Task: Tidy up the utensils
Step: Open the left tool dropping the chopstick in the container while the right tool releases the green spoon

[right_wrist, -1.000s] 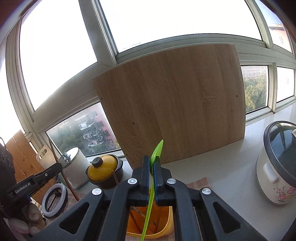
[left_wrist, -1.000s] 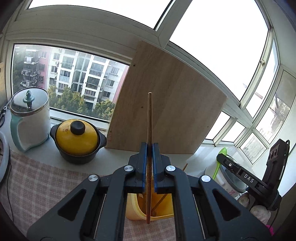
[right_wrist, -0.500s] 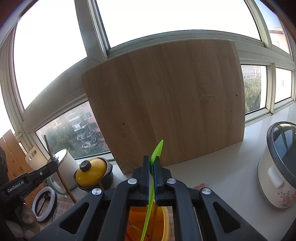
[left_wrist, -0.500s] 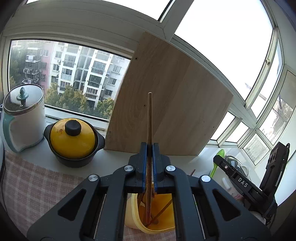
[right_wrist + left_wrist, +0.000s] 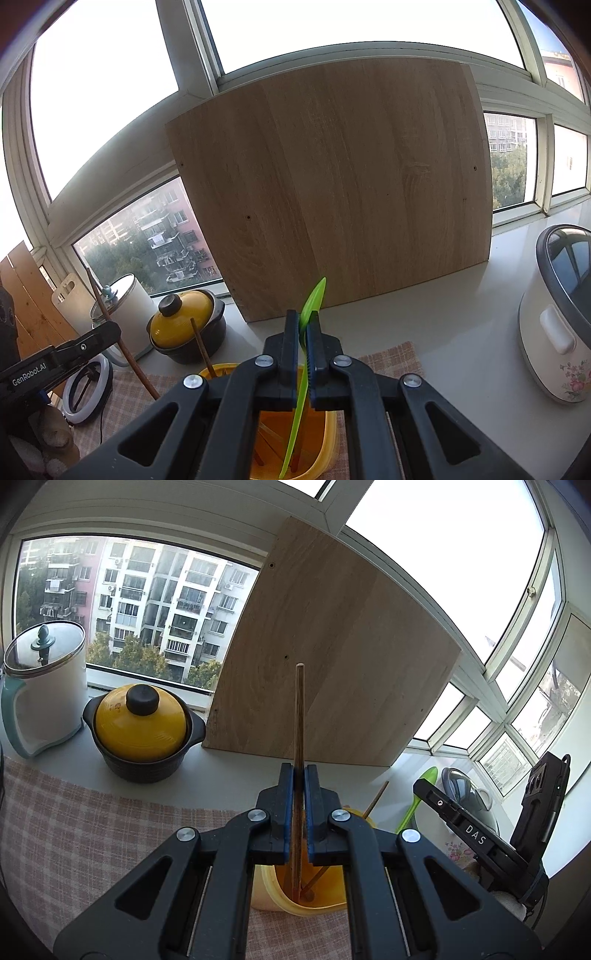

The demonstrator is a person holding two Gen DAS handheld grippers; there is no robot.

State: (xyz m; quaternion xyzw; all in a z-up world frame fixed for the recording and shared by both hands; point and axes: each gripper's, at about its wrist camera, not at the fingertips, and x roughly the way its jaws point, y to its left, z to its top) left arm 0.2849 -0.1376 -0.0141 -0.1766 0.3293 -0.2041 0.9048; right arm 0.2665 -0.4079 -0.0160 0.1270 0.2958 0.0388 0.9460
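My left gripper (image 5: 299,775) is shut on a brown wooden chopstick (image 5: 298,716), held upright with its lower end down inside a yellow utensil holder (image 5: 280,897). Another chopstick (image 5: 375,799) leans in the holder. My right gripper (image 5: 302,321) is shut on a green plastic spoon (image 5: 314,297), its handle reaching down into the same yellow holder (image 5: 328,458). The right gripper with the green spoon (image 5: 421,794) shows at the right of the left wrist view. The left gripper (image 5: 107,332) with its chopstick (image 5: 110,325) shows at the left of the right wrist view.
A large wooden board (image 5: 332,664) leans against the window. A yellow-lidded black pot (image 5: 142,723) and a white kettle (image 5: 44,679) stand on the sill at left. A rice cooker (image 5: 557,314) stands at right. A checked cloth (image 5: 92,830) covers the counter. A ring light (image 5: 86,387) lies at far left.
Both grippers have lowered toward the yellow holder. The chopstick's lower end now reaches deep inside it and the spoon's handle has gone down into it.
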